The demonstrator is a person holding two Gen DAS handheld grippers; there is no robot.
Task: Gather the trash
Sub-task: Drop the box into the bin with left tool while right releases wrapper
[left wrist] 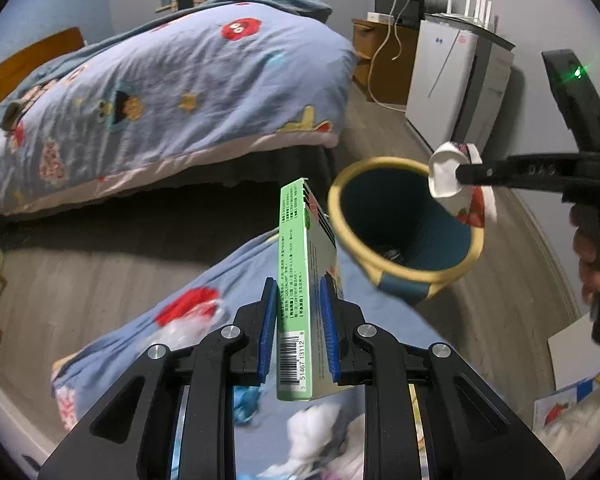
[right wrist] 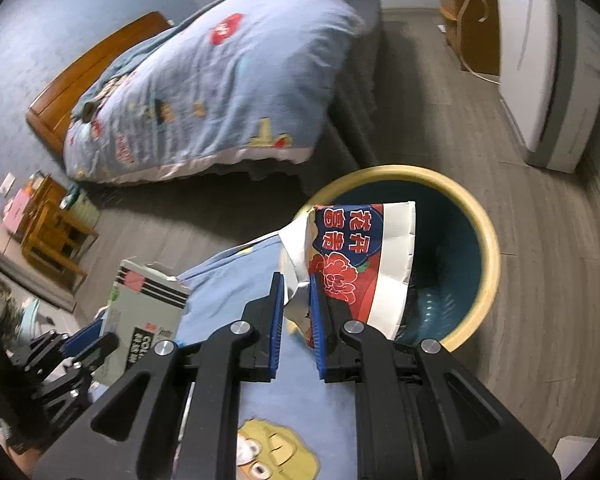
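The left gripper [left wrist: 298, 312] is clamped on a slim green box [left wrist: 296, 280], its blue pads pressing the two broad faces; the box stands upright on its narrow edge between them, barcode end nearest the camera and the far end poking up past the fingertips. Beyond the box and a little to its right sits a round bin [left wrist: 404, 232] with a yellow rim and a dark teal inside, standing on the grey wood-look floor [left wrist: 100, 272] beside the corner of a blue cartoon-print cover [left wrist: 228, 280]. The right gripper [right wrist: 298, 312] is closed tight on a crumpled paper cup [right wrist: 360, 264] printed in red, navy and white; its pads pinch the squashed white edge of the cup, and the rest of the cup hangs out over the near rim of the bin [right wrist: 488, 240]. From the left wrist view the same cup [left wrist: 446, 176] shows at the tip of the right gripper [left wrist: 466, 174] just above the bin's right edge, with a hand [left wrist: 592, 256] wrapped around the handle. In the right wrist view the box [right wrist: 148, 304] appears low on the left, held in the left gripper [right wrist: 88, 344], apart from the bin. A bed with a blue quilt [right wrist: 228, 80] fills the background, and a white appliance [right wrist: 540, 72] stands against the far wall.
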